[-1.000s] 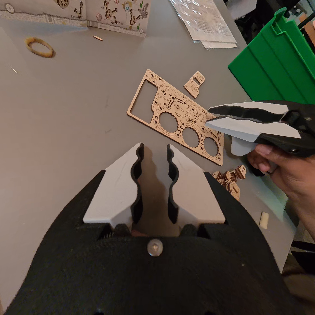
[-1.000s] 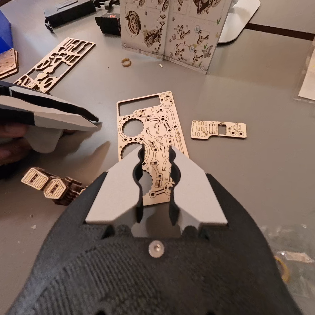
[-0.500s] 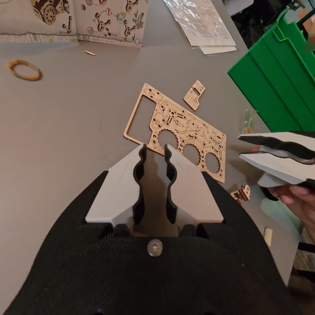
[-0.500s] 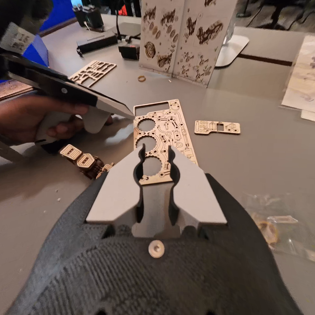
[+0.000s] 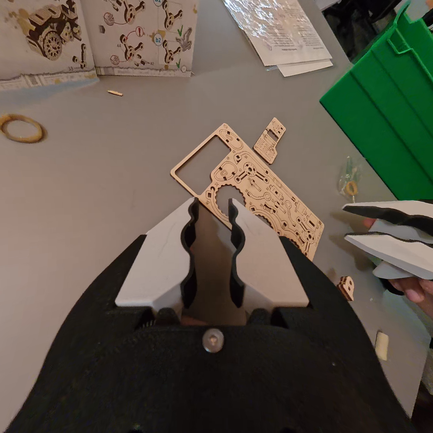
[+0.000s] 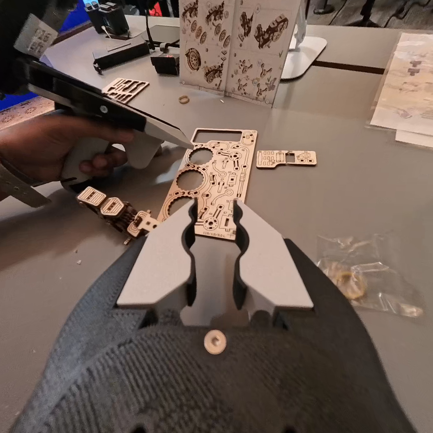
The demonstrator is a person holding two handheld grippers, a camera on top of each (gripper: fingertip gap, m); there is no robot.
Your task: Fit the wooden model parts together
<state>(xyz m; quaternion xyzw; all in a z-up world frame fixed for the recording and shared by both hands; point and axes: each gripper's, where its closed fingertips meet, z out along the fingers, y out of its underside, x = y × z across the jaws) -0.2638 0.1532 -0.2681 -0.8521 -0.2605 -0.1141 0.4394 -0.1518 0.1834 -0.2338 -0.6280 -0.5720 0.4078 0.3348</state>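
A flat wooden parts sheet [image 5: 248, 187] with three round gear holes lies on the grey table [image 5: 93, 187]; it also shows in the right wrist view [image 6: 225, 178]. My left gripper [image 5: 212, 201] is open and empty, its tips over the sheet's near corner; in the right wrist view its tips [image 6: 187, 145] are by the far gear hole. My right gripper [image 6: 215, 201] is open and empty, over the sheet's near end. It also shows at the right edge of the left wrist view [image 5: 345, 221]. A partly built wooden assembly [image 6: 112, 208] lies left of the sheet.
A small wooden sheet piece [image 6: 285, 159] lies right of the big sheet. An upright instruction booklet [image 6: 234, 51] stands behind. A plastic bag with rubber bands [image 6: 351, 276] is at the right. A green bin [image 5: 386, 117], papers [image 5: 281, 30] and a wooden ring [image 5: 22, 131] lie around. Left tips to right tips: about 12 centimetres.
My left gripper has moved forward to the sheet's corner. My right gripper has drawn back from over the sheet toward its near end. Both stay open.
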